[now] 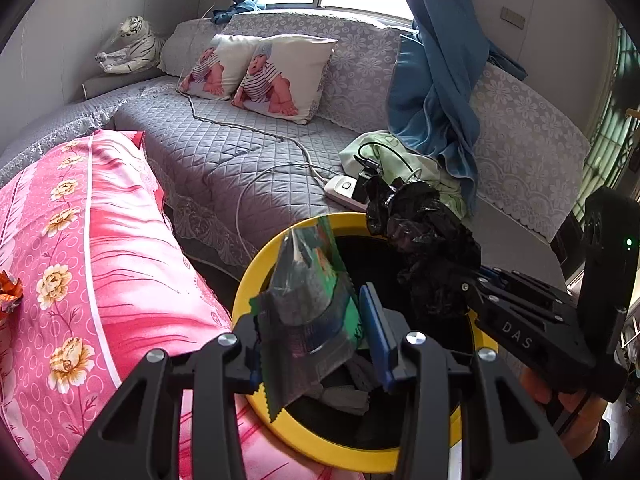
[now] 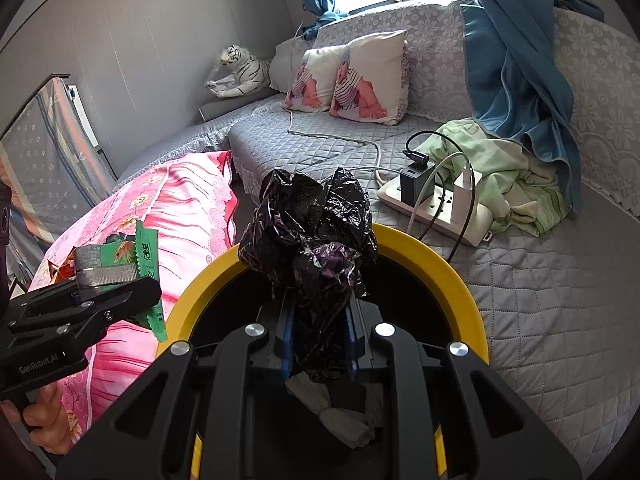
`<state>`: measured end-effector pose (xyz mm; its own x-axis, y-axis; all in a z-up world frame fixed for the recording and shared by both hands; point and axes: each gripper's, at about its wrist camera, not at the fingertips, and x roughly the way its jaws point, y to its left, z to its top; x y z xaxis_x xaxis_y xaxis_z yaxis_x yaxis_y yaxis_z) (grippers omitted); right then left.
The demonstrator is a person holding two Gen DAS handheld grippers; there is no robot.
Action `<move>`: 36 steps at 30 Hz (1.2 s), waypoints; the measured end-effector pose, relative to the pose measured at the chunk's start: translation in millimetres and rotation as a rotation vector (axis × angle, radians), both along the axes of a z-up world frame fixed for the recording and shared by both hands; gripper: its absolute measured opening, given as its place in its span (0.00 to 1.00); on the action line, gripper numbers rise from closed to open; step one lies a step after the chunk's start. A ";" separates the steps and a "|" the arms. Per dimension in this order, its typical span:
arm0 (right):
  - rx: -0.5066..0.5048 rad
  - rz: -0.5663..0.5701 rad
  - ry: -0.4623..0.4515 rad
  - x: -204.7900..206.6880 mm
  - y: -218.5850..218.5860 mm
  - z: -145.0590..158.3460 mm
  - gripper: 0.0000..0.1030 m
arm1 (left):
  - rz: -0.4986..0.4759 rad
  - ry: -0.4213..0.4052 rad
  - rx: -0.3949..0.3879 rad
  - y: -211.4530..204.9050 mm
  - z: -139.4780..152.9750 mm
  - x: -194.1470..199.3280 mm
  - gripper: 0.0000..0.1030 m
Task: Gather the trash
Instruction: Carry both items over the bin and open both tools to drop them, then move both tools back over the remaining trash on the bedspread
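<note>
The left gripper (image 1: 316, 344) was clamped on a flat snack wrapper (image 1: 308, 300), a glossy foil packet with a green printed face, silvery back and saw-toothed edges, held upright over the near-left rim of the bin (image 1: 256, 280). The bin was round, with a smooth yellow plastic rim and a dark inside where pale crumpled paper (image 2: 340, 416) lay at the bottom.

The right gripper (image 2: 318, 344) was clenched on a black plastic bag (image 2: 312, 236), crinkled and shiny, bunched into a lumpy wad that rose above the far rim of the bin. Its blue-padded fingers (image 2: 286, 344) stood close together with the bag's tail pinched between them.

Both grippers pointed forward and slightly down over the bin's mouth (the left one came in from the left, the right from the right), and a bare hand (image 2: 44, 412) showed under the left one.

To the left lay a pink flowered quilt (image 1: 100, 260), soft and folded. Beyond the bin stretched a grey quilted sofa (image 1: 224, 148) carrying a white power strip (image 2: 436, 208) with chargers plugged in, and a rumpled pale green cloth (image 2: 504, 172) beside it.
</note>
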<state>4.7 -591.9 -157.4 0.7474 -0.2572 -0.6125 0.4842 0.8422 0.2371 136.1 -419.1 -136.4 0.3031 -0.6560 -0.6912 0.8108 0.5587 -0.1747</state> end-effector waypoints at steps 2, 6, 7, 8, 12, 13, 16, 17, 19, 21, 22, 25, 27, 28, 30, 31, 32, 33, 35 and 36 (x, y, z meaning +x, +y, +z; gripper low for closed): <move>0.008 -0.002 0.004 -0.2 -1.4 -2.4 0.18 | -0.002 0.010 0.006 -1.3 -3.0 -0.1 0.37; 0.018 -0.012 0.015 0.2 -3.1 -5.0 0.19 | -0.011 0.014 0.011 -2.0 -4.9 -0.3 0.38; 0.021 -0.013 0.018 0.3 -3.5 -5.7 0.19 | -0.012 0.012 0.010 -2.0 -5.0 -0.8 0.38; 0.023 -0.012 0.019 0.3 -4.1 -6.2 0.19 | -0.012 0.012 0.008 -2.2 -4.8 -0.9 0.38; 0.031 -0.018 0.017 -1.1 -5.5 -6.4 0.19 | -0.018 0.041 -0.008 -1.5 -4.2 2.4 0.48; 0.033 -0.022 0.018 -1.3 -6.1 -6.1 0.19 | -0.014 0.042 -0.011 -1.3 -3.8 2.5 0.51; 0.028 -0.038 0.013 -2.7 -8.2 -4.6 0.23 | 0.000 0.052 -0.024 1.8 -2.9 4.3 0.56; 0.028 -0.042 0.013 -3.2 -9.1 -4.3 0.27 | 0.009 0.055 -0.029 3.1 -2.3 4.8 0.58; 0.033 -0.051 0.009 -4.8 -11.6 -4.1 0.34 | 0.024 0.070 -0.045 6.5 -1.1 7.6 0.66; 0.038 -0.066 0.008 -6.2 -13.9 -3.8 0.36 | 0.040 0.082 -0.057 9.3 0.6 10.0 0.68; 0.040 -0.069 0.008 -7.0 -14.9 -3.6 0.36 | 0.047 0.077 -0.060 10.6 1.5 10.5 0.69; 0.036 -0.077 0.004 -9.4 -15.3 -1.8 0.36 | 0.064 0.072 -0.070 14.7 5.4 11.7 0.69; 0.030 -0.079 0.001 -10.6 -14.6 -0.3 0.36 | 0.074 0.074 -0.079 18.0 7.9 13.4 0.69; 0.030 -0.078 0.000 -10.9 -14.7 0.4 0.36 | 0.083 0.071 -0.084 20.3 9.3 14.0 0.69; 0.025 -0.079 -0.002 -11.0 -13.5 2.6 0.36 | 0.100 0.072 -0.095 26.0 12.3 16.8 0.69; 0.021 -0.080 -0.005 -11.1 -13.4 3.9 0.36 | 0.111 0.075 -0.102 29.2 14.0 18.2 0.69; 0.015 -0.084 -0.008 -11.3 -13.2 5.2 0.38 | 0.119 0.078 -0.107 32.4 15.7 19.7 0.69; 0.011 -0.087 -0.008 -11.0 -13.0 6.4 0.39 | 0.131 0.076 -0.113 36.1 17.8 20.9 0.69; 0.008 -0.082 -0.010 -10.3 -12.4 8.8 0.43 | 0.148 0.069 -0.126 44.3 22.6 22.6 0.69; 0.006 -0.081 -0.012 -10.4 -11.6 9.9 0.43 | 0.160 0.059 -0.127 48.4 25.4 22.9 0.69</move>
